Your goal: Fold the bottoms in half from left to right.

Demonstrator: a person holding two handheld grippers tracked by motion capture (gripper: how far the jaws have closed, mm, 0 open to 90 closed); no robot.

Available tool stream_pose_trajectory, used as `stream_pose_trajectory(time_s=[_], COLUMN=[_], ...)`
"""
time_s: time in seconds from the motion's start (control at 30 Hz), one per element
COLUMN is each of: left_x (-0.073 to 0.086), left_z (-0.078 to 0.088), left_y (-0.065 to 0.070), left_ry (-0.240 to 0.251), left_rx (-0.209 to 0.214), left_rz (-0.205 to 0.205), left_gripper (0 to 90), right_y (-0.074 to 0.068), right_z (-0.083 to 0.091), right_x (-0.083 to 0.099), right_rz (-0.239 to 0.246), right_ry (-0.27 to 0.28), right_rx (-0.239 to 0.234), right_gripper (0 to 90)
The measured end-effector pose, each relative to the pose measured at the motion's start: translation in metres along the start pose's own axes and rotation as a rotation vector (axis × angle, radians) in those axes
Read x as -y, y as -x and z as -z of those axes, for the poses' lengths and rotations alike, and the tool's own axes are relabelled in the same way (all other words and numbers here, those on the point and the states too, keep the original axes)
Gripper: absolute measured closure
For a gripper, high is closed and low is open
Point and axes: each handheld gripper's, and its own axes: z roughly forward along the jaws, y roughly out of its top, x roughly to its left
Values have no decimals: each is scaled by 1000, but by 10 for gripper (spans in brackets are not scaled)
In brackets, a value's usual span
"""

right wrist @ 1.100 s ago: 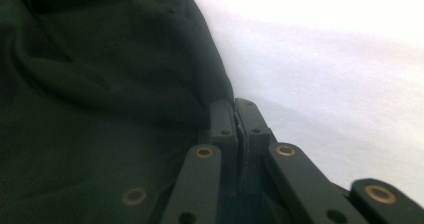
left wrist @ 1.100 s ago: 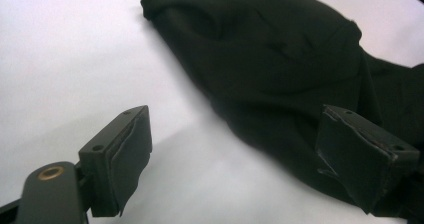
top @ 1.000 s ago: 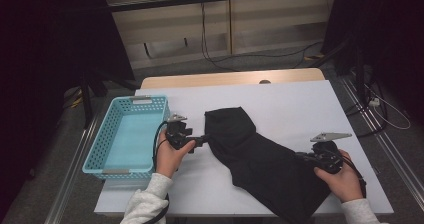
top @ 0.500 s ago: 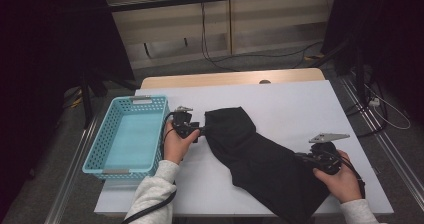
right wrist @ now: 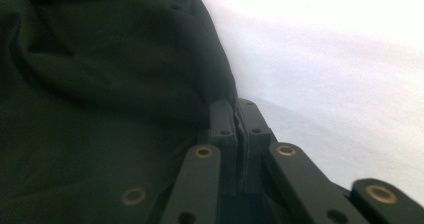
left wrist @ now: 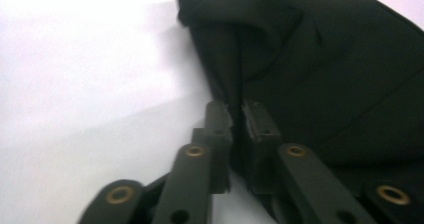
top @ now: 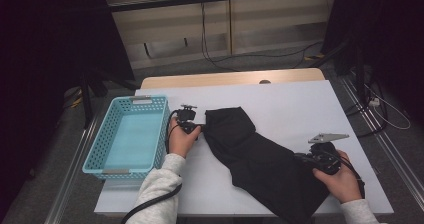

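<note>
Garment [top: 260, 159]: black cloth, matt, softly creased
Table [top: 295, 104]: white top, smooth, matt — pale wood edge at twelve o'clock
Basket [top: 97, 156]: light blue plastic, perforated walls
Left gripper [left wrist: 237, 115]: matt black plastic arms — brass-coloured rivets

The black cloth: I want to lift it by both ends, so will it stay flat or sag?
The black cloth lies rumpled with soft folds, so it will probably sag between the left gripper and right gripper. It looks thin, likely light. It shouldn't roll or tip.

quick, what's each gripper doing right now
left gripper: just closed on the black cloth's edge.
right gripper: shut on the cloth's other edge.
</note>
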Motion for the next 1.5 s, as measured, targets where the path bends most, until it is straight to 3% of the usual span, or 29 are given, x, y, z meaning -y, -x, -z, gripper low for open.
stream_pose_trajectory(time_s=[0.3, 0.6, 0.9, 1.0, 1.13, 1.3, 1.5], left_x=[24, 30, 31, 30, 25, 22, 8], left_z=[31, 42, 38, 37, 33, 22, 16], left_y=[-7, 1, 2, -3, -6, -10, -20], left_ry=[-11, 15, 7, 31, 65, 58, 66], left_rx=[-31, -78, -62, -76, -90, -68, -116], left_rz=[59, 41, 51, 64, 44, 76, 114], left_gripper=[869, 868, 847, 751, 617, 631, 620], right_y=[1, 6, 25, 26, 29, 30, 29], right_z=[3, 8, 16, 19, 21, 19, 18], right_x=[-2, -4, -1, -2, 0, 1, 1], right_rz=[6, 21, -16, -14, -19, -16, -18], right_ry=[-1, 1, 7, 3, 14, 9, 6], right_rx=[6, 28, 71, 91, 82, 81, 81], right_gripper=[880, 881, 884, 883, 881, 879, 878])
